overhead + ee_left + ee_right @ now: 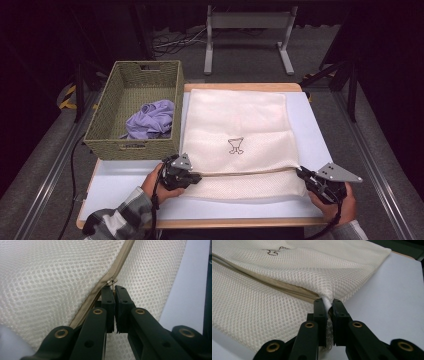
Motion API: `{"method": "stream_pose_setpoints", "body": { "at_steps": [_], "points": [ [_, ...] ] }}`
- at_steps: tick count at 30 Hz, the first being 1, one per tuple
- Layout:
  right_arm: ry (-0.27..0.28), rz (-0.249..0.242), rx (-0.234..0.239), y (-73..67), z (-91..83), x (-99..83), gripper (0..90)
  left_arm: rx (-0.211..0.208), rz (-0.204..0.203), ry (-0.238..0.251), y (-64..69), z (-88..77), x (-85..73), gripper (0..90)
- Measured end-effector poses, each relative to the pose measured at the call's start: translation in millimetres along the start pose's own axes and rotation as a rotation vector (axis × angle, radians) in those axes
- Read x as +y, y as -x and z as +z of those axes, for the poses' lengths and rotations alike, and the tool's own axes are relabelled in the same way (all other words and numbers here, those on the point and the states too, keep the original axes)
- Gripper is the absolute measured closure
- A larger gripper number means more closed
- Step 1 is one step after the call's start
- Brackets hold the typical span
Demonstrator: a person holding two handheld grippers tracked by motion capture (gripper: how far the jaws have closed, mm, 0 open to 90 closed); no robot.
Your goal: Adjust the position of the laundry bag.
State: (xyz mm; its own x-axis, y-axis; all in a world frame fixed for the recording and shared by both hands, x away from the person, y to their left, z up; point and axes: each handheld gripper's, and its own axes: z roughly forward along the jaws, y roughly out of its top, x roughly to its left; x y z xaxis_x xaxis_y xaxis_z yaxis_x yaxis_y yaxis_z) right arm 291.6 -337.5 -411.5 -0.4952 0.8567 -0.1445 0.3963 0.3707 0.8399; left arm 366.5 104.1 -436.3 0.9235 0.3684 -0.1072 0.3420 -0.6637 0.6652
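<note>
The counter has a white top, and most of it is covered by a big cream mesh laundry bag lying flat, with a little dark doodle printed mid-bag. Just left of it, touching the bag's edge, sits a woven basket with a crumpled purple cloth inside. A tan zipper runs across the bag near the person's side. The left claw is clamped tight on the small metal zipper pull at the zipper's left end. The right claw is pinched onto the mesh at the bag's right edge, by the zipper's other end.
</note>
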Motion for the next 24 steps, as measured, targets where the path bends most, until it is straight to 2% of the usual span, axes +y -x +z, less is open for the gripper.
{"method": "stream_pose_setpoints", "body": {
  "at_steps": [11,14,17,24],
  "points": [
    [-0.004,0.002,-0.005,0.8,1.0,-0.2,84.2,0.024,-0.032,-0.003,-5.4,-12.1,-15.5,87.5],
    [-0.003,0.0,-0.004,0.9,1.2,0.0,84.2,0.022,-0.031,0.003,-5.8,-13.7,-16.6,87.5],
    [-0.004,-0.001,-0.001,0.6,1.6,0.0,84.2,0.037,-0.022,0.004,-4.5,-15.8,-17.0,87.5],
    [-0.001,0.001,-0.008,2.2,1.5,-0.2,84.2,0.035,-0.033,0.008,-6.7,-17.5,-21.1,87.5]
  ]
}}
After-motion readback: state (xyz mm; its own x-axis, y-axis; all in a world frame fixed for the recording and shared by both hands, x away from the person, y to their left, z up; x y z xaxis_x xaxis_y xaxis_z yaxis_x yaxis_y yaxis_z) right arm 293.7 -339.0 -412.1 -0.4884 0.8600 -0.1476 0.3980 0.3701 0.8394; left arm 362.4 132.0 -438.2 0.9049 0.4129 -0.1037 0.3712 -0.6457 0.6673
